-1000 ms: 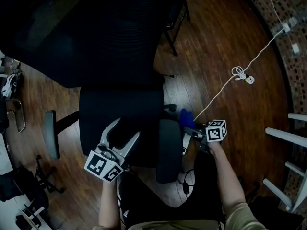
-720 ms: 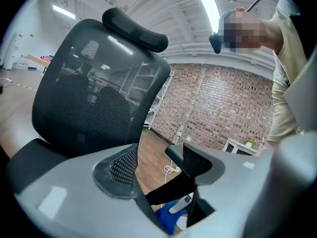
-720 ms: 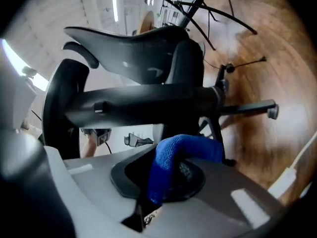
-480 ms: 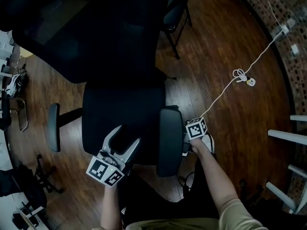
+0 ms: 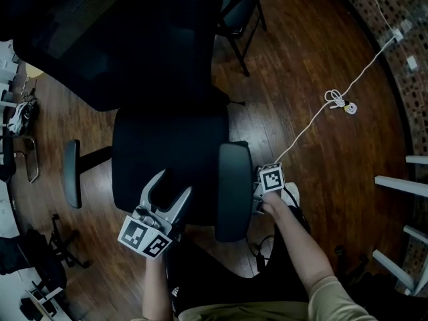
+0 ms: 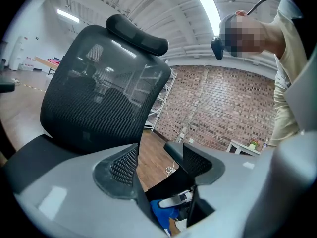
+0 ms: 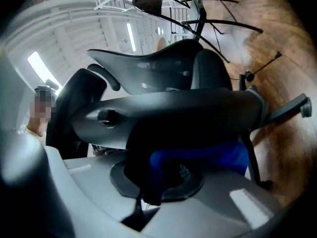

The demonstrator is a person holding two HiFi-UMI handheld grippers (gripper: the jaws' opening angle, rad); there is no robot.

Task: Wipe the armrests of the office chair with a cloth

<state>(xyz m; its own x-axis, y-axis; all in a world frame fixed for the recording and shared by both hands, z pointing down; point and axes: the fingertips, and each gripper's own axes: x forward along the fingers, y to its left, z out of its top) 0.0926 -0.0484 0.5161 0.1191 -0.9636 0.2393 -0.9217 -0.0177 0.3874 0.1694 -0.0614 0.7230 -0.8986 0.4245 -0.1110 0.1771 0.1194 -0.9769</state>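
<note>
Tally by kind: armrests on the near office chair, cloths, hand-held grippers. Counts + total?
Armrests: 2
Blue cloth: 1
Hand-held grippers, left and right: 2
Total: 5

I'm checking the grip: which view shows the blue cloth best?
The right gripper view: the blue cloth sits pinched in the jaws, by the armrest. The left gripper view catches only a small patch of it; the head view hides it.
</note>
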